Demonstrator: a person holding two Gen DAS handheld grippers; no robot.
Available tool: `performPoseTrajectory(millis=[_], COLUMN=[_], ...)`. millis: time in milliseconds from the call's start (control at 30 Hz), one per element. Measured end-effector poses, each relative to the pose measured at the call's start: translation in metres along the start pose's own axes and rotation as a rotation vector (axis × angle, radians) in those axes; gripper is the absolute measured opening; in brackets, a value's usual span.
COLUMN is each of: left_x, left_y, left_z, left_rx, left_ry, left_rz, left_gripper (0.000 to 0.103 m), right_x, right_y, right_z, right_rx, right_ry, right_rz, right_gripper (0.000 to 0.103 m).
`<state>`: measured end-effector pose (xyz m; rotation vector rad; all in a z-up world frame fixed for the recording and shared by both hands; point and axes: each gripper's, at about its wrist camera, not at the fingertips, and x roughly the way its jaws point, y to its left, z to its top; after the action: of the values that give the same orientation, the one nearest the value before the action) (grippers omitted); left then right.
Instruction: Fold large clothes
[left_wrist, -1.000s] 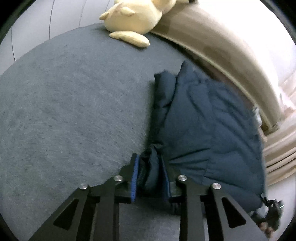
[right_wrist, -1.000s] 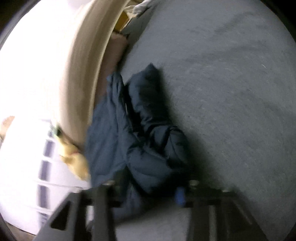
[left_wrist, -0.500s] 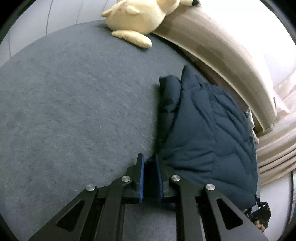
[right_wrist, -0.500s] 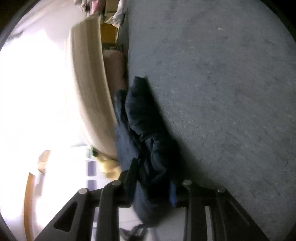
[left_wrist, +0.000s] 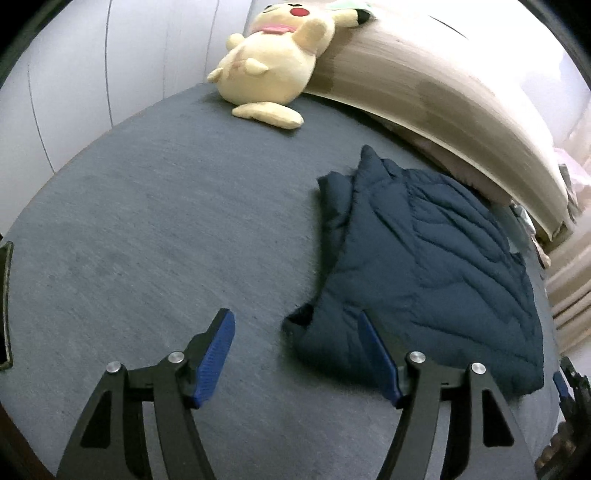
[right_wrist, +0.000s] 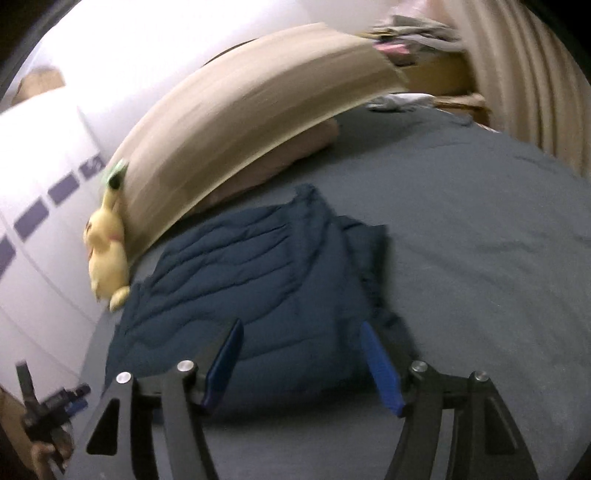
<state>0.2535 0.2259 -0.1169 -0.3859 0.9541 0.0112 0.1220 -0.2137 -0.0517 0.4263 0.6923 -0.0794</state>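
A dark navy quilted jacket (left_wrist: 424, 266) lies folded flat on the grey bed sheet (left_wrist: 155, 229), close to the beige headboard. It also shows in the right wrist view (right_wrist: 266, 284). My left gripper (left_wrist: 295, 332) is open and empty, just off the jacket's near left corner, its right finger at the jacket's edge. My right gripper (right_wrist: 301, 343) is open and empty, above the jacket's near edge. The other gripper shows at the lower left of the right wrist view (right_wrist: 44, 413).
A yellow plush toy (left_wrist: 273, 70) leans on the curved beige headboard (left_wrist: 443, 92) at the bed's far side. A pinkish pillow (right_wrist: 280, 155) lies under the headboard. Cluttered shelves (right_wrist: 424, 44) and a curtain stand beyond. White wall panels lie to the left.
Both grippers were shut on the jacket's edge and have opened and let it go. The jacket now lies flat on the bed. Both grippers have drawn back a little.
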Motion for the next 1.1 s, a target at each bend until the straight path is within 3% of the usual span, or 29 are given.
performPoseTrajectory(millis=[233,500,667,1100], left_x=[0.01,0.023,0.013,0.014], left_y=[-0.002,-0.017,-0.025,-0.026], left_z=[-0.012,-0.019,-0.019,-0.017], left_rx=[0.003,0.105,0.165,0.191], left_ry=[0.036,0.011,-0.025,-0.029], left_rz=[0.007,0.171,0.248,0.337], left_gripper=[0.07,0.07,0.07,0.07], right_x=[0.023,0.05,0.052,0.057], right_y=[0.01,0.001,0.002,-0.006], right_z=[-0.008,-0.009,-0.009,-0.011], right_rx=[-0.013,-0.036,-0.04,-0.014], right_ry=[0.08,0.161,0.167,0.177], right_rz=[-0.029,-0.106,-0.117,-0.084], right_gripper=[0.069,0.07,0.072,0.073])
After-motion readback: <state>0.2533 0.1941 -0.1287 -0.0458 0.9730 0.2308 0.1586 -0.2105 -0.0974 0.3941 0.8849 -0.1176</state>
